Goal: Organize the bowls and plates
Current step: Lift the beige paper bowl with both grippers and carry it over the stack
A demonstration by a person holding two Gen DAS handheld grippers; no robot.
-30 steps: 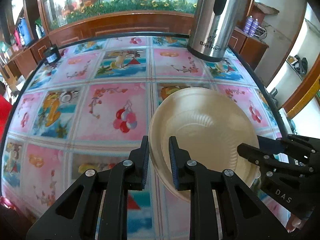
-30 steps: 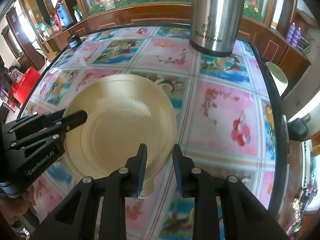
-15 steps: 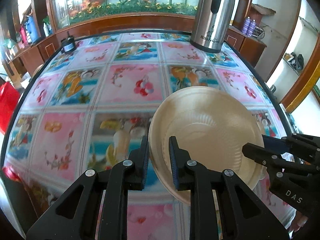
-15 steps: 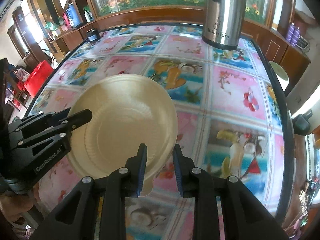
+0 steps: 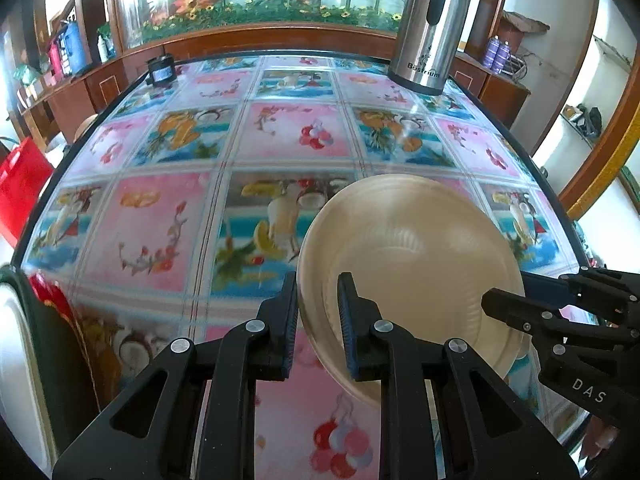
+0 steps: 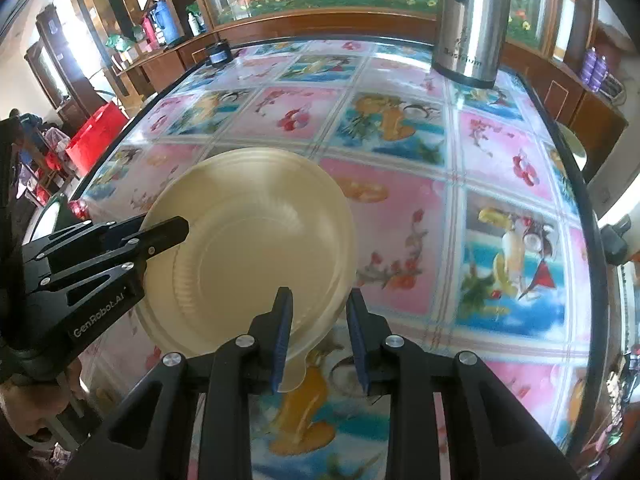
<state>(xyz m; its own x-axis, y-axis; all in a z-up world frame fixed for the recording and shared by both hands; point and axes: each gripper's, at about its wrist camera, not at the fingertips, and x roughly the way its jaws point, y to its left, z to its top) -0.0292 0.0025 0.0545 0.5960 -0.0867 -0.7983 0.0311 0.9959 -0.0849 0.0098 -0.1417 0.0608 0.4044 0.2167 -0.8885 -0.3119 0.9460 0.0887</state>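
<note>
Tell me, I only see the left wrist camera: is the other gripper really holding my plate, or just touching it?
Observer: Holding it. In the right wrist view, the rim of the plate runs between the right gripper's fingers, one inside and one outside.
Operator: Is there anything funny on the edge?
Observer: Yes, a small flat tab sticks out of the rim right by those fingers.
Operator: Who holds my gripper?
Observer: Part of a hand shows beneath the left gripper.
</note>
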